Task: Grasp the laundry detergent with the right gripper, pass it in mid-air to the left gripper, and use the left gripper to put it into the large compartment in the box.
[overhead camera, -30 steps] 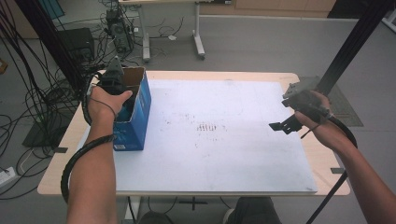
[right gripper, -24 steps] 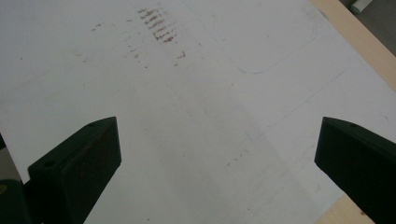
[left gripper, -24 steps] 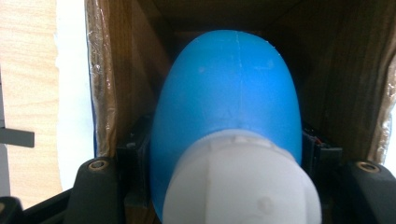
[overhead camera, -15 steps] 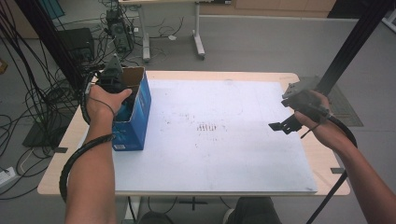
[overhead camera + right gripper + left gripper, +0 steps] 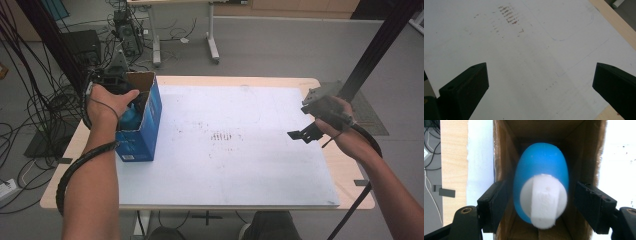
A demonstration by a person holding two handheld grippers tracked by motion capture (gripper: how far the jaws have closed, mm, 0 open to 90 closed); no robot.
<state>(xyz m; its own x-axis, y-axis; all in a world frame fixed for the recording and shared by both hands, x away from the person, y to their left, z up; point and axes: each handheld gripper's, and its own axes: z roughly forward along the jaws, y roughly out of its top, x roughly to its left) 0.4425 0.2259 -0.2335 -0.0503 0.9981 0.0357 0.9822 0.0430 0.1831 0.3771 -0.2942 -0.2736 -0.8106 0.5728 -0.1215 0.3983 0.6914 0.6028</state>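
Observation:
An open cardboard box (image 5: 145,135), blue outside and brown inside (image 5: 501,157), stands at the table's left edge. Inside it lies a blue rounded bottle (image 5: 541,165) with a white cap (image 5: 544,202), cap end toward the camera. My left gripper (image 5: 541,202) reaches down into the box (image 5: 117,80). Its jaws have just been opening and now stand on either side of the bottle with gaps, not pressing it. Over the table's right side my right gripper (image 5: 300,134) is held open above the white sheet (image 5: 540,82), nothing between its jaws.
A white sheet (image 5: 240,165) with brown smudges at its middle (image 5: 222,136) covers most of the wooden table (image 5: 345,165). Cables (image 5: 30,115) hang and lie on the floor at the left. A black post (image 5: 370,55) slants past the far right corner.
My left hand has lifted slightly over the box. The right hand has stayed in place.

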